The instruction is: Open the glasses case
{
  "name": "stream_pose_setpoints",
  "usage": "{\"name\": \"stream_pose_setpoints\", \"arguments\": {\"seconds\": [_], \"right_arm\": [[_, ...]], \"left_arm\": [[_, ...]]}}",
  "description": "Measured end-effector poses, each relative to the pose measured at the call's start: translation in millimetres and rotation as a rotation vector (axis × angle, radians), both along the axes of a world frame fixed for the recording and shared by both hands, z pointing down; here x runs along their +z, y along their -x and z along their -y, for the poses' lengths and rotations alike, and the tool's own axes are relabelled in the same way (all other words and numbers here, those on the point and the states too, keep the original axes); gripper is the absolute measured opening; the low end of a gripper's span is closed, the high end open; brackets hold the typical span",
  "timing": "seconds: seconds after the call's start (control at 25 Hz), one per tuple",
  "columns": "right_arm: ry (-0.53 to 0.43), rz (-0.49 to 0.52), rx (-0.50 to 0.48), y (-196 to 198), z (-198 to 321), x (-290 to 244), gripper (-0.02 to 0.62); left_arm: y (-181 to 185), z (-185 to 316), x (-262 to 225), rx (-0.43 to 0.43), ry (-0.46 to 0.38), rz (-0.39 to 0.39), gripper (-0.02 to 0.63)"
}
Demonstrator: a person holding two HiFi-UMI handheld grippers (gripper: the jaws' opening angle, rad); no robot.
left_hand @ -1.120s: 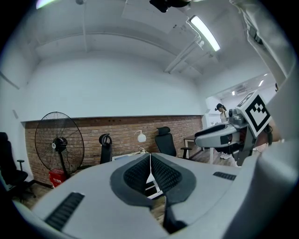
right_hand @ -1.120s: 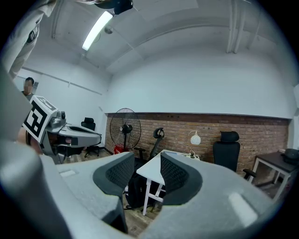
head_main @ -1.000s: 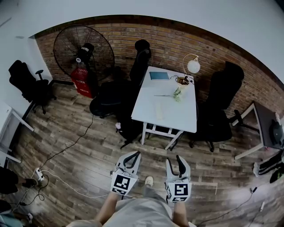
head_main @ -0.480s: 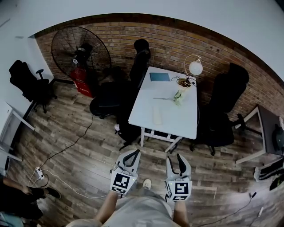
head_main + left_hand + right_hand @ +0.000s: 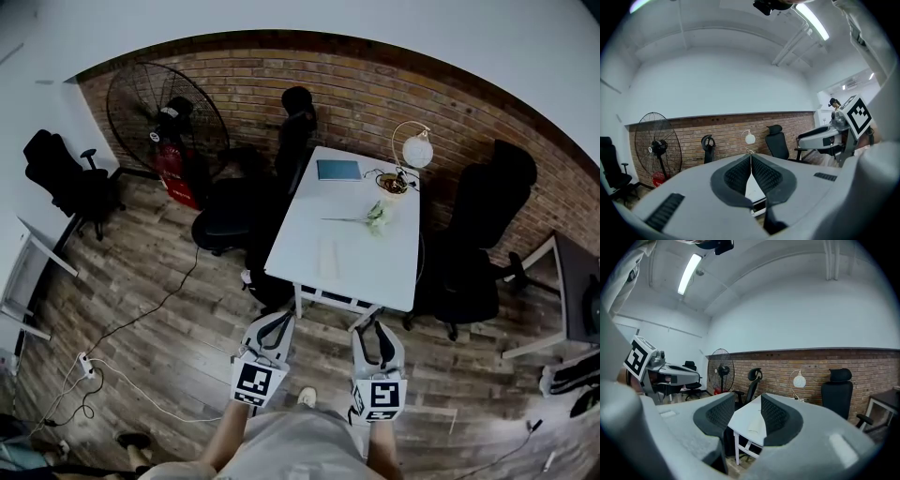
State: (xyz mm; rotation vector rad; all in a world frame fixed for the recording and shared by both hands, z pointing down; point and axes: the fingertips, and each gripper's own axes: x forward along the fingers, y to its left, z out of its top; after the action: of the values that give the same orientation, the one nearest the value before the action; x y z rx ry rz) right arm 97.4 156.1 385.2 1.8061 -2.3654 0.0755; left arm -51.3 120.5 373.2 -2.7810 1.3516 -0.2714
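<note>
**Glasses case (image 5: 328, 255) lies on the tabletop (image 5: 366, 267), both grippers short of it**

Nearest the head camera, the left gripper (image 5: 280, 322) and the right gripper (image 5: 371, 330) are held side by side over the wooden floor (image 5: 169, 309), just short of the tabletop's near edge. In the left gripper view the jaws are seen pressed together at their tips, with nothing between them. In the right gripper view the jaws stand narrowly apart and empty, and the tabletop shows through the gap.

A pale, slim oblong lying flat on the tabletop's near half, left of its middle, is taken to be the glasses case. Its lid seam is too small to be made out. Farther along the tabletop's right side a flower sprig (image 5: 377, 216) and a bowl (image 5: 392, 184) are seen, with a lamp (image 5: 417, 148) at the far right corner and a blue book (image 5: 338, 170) at the far left corner. A brick wall (image 5: 375, 94) rises behind the tabletop, and a fan (image 5: 159, 112) stands well to its left.

The step in hand is judged to be the approach, and nothing of the opening is done. The grippers are best brought in low over the tabletop's near edge. The left jaws would have to be parted before the case is met. The case looks light and smooth, so it should be pinned by one gripper while the lid is lifted by the other, or it may slide across the tabletop
</note>
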Motion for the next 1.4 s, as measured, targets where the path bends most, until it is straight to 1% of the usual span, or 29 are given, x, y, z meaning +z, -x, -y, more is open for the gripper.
{"name": "stream_pose_setpoints", "arguments": {"seconds": [0.32, 0.64, 0.88, 1.04, 1.4], "right_arm": [[0.006, 0.031, -0.027, -25.3, 32.8, 5.6, 0.178], [-0.013, 0.034, -0.044, -32.3, 52.6, -0.9, 0.178], [-0.021, 0.038, -0.052, -35.0, 58.3, 1.7, 0.178], [-0.017, 0.044, -0.036, -36.9, 63.2, 3.0, 0.178], [-0.019, 0.029, -0.022, -27.8, 84.3, 6.6, 0.178]], "left_arm": [[-22.3, 28.6, -1.0, -0.034, 0.004, 0.017, 0.008], [-30.1, 42.9, -8.0, -0.049, -0.018, 0.025, 0.008], [-35.8, 48.0, -4.6, -0.044, -0.018, 0.034, 0.008], [-38.3, 53.3, -5.5, -0.036, -0.023, 0.033, 0.008], [-34.7, 77.3, -2.2, -0.002, -0.031, 0.019, 0.008]]}}
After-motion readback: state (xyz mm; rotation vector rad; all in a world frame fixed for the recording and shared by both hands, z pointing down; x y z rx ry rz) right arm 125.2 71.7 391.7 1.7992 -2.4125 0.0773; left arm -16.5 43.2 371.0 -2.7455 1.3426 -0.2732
